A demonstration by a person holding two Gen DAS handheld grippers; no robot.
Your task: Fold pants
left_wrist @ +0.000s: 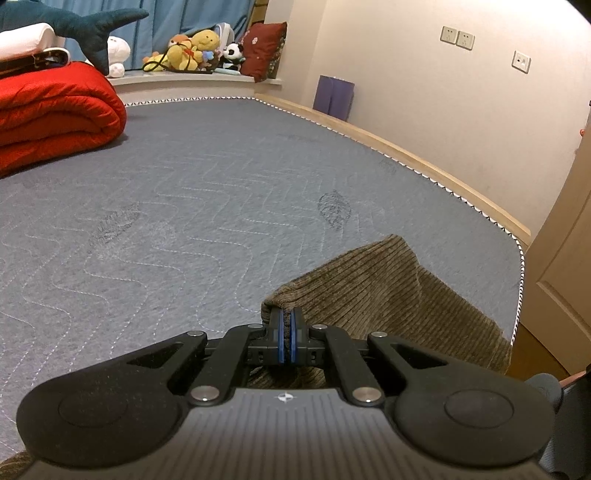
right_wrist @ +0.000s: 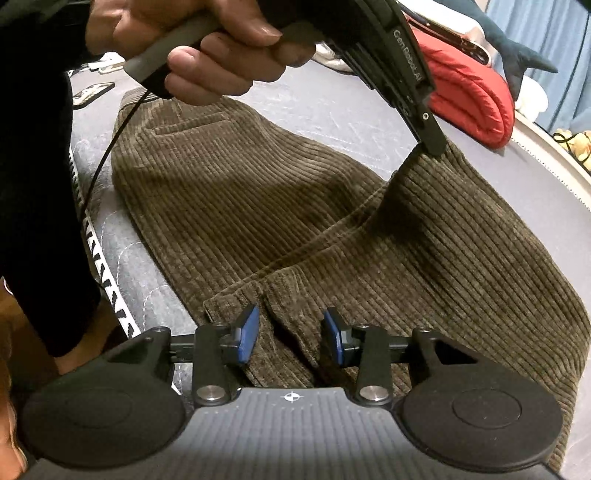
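Observation:
Brown corduroy pants (right_wrist: 258, 206) lie on a grey quilted mattress (left_wrist: 221, 206), waistband and a back pocket at the far left of the right wrist view. My left gripper (left_wrist: 287, 319) is shut on a fold of the pants (left_wrist: 369, 288) and lifts it into a peak. It also shows from outside in the right wrist view (right_wrist: 430, 144), held by a hand. My right gripper (right_wrist: 290, 328) is open, its blue pads on either side of a ridge of the fabric near the hem edge.
A folded red quilt (left_wrist: 55, 107) lies at the far left of the mattress, with a plush shark (left_wrist: 92, 26) and soft toys (left_wrist: 192, 48) behind. The mattress edge (left_wrist: 521, 266) and a door are at the right. A cable (right_wrist: 107, 147) hangs from the left gripper.

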